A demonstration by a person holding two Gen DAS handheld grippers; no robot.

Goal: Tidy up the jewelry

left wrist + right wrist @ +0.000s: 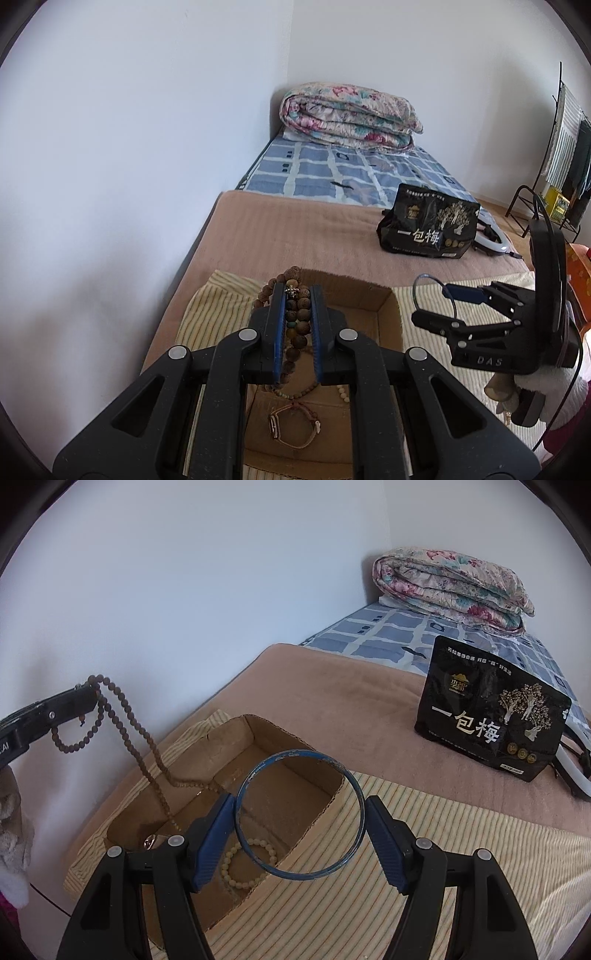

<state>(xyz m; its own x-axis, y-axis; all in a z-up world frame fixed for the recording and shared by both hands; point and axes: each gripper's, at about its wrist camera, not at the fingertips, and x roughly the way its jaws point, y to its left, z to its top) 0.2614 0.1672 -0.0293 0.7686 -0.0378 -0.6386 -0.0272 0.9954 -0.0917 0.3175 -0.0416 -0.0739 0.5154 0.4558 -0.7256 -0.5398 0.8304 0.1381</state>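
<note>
My left gripper (298, 291) is shut on a long string of brown wooden beads (297, 325) and holds it above an open cardboard box (384, 321). In the right wrist view the beads (122, 731) hang from the left gripper (83, 696) down into the box (314, 823). My right gripper (300, 814) is shut on a blue bangle (258, 775), held upright over the box's near edge; it also shows in the left wrist view (430, 302). A cream bead bracelet (236, 864) and a strap bracelet (295, 428) lie in the box.
The box stands on a striped yellow cloth (406, 849) over a brown blanket (351, 709) on a bed by a white wall. A black snack bag (487, 712) stands behind, a white ring object (495, 240) beside it. A folded floral quilt (347, 114) lies at the far end.
</note>
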